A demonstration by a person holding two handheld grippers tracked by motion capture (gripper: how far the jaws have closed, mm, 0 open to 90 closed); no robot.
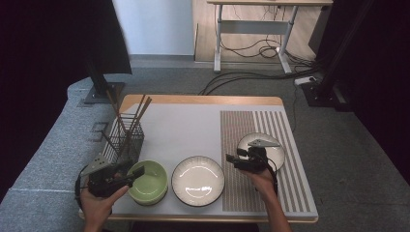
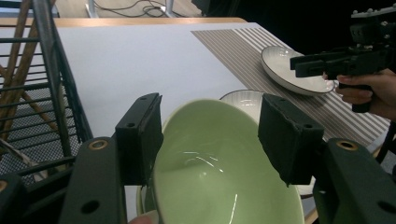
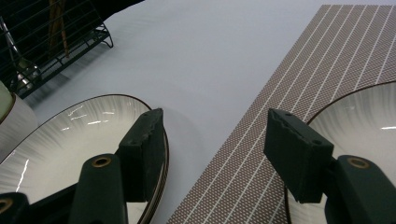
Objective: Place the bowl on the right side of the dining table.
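A pale green bowl (image 1: 148,181) stands near the table's front left, beside a white plate (image 1: 198,180) with a dark rim. My left gripper (image 1: 134,170) reaches over the bowl's left rim. In the left gripper view its jaws stand wide apart around the bowl (image 2: 219,163), the left pad close to the rim and the right pad clear of it. A second white plate (image 1: 270,145) lies on the striped mat (image 1: 251,193). My right gripper (image 1: 231,161) hovers open at that plate's left edge, above the strip of mat (image 3: 289,93) between the two plates, holding nothing.
A black wire basket (image 1: 124,137) with several chopsticks stands at the left, just behind the bowl. The pale table top (image 1: 183,125) stretches behind the plates. A desk with cables stands on the floor beyond.
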